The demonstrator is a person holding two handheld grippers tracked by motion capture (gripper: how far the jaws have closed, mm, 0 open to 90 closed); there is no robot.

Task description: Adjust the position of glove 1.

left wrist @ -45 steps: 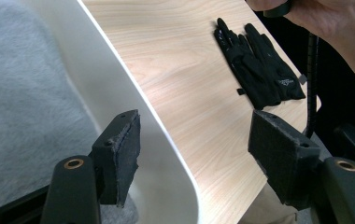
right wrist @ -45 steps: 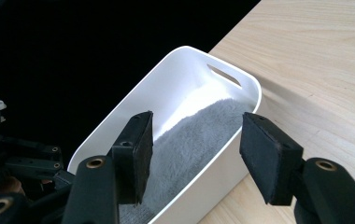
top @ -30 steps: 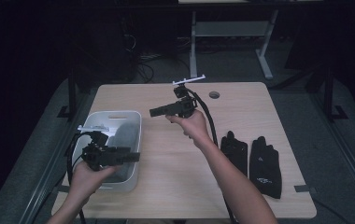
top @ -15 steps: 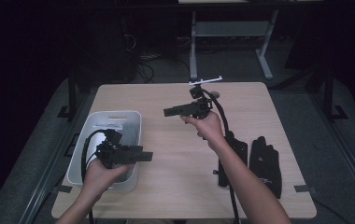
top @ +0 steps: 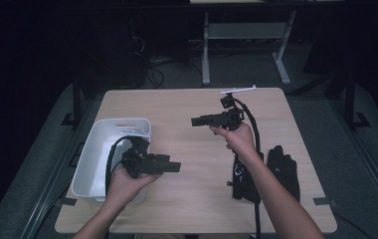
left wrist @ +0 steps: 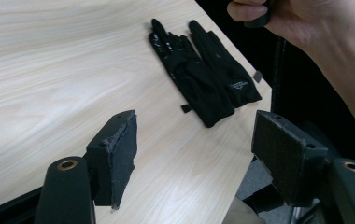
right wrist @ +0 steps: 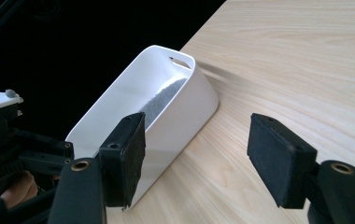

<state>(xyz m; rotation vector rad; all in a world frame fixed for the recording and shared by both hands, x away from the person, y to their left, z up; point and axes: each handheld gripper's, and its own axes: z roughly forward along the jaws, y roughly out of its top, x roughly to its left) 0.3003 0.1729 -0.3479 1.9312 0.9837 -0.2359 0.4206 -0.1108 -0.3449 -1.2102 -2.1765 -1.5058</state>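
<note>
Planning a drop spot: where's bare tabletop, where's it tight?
Free: wide middle strip between the white bin and the black gloves, plus the far edge. Tight: right side by the gloves, left side by the bin.

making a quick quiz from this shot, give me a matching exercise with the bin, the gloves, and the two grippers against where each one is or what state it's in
Things:
1. white bin
2. black gloves
3. left gripper
4. right gripper

Places or states:
A. lying flat near the table's right edge in the high view
B. held above the middle of the table, open, aimed toward the bin
C. standing at the table's left edge in the high view
D. held beside the bin, open, aimed toward the gloves

Pairs: 1-C, 2-A, 3-D, 4-B
</note>
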